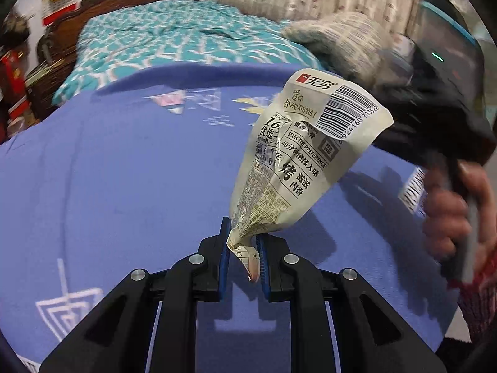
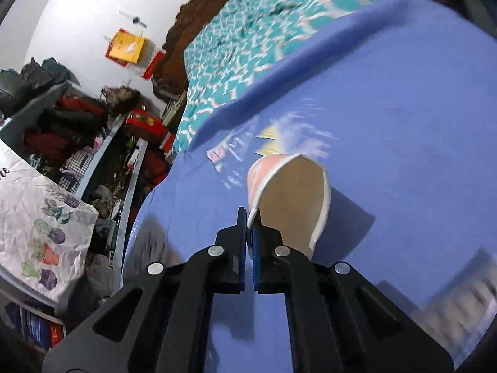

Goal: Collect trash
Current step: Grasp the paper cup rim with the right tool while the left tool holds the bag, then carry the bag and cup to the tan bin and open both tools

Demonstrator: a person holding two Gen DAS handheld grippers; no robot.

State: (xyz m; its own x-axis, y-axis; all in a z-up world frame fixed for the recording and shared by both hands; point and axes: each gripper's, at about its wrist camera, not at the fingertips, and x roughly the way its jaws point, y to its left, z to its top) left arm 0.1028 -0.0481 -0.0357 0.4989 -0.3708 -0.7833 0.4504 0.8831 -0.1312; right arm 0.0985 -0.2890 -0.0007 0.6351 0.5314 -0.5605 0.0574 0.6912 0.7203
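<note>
My left gripper (image 1: 243, 242) is clamped on the twisted bottom corner of a crumpled snack wrapper (image 1: 298, 155); the blue pads (image 1: 224, 248) pinch the film and the rest of the packet stands up and fans out above them, clear of the blue tablecloth (image 1: 124, 171). I judge the wrapper to be very light, limp and smooth-surfaced. A grip on a bunched, multi-layer part should hold better than one on a single flat edge, which I expect could slide out.

My right gripper (image 2: 249, 223) is closed on the rim of a paper cup (image 2: 289, 199): one finger sits outside the wall, the other inside the mouth. The cup is held up off the tablecloth (image 2: 388, 108), tilted, with its open mouth facing the camera; a shadow falls beneath it. The rim looks pressed out of round. I judge the cup light and easily crushed; the rolled rim is the stiffest place to hold, so moderate force is sufficient.

Further off, the left wrist view shows my right hand (image 1: 450, 214) on its tool, blurred. Beyond the table lies a bed with a teal patterned quilt (image 1: 161, 43).
</note>
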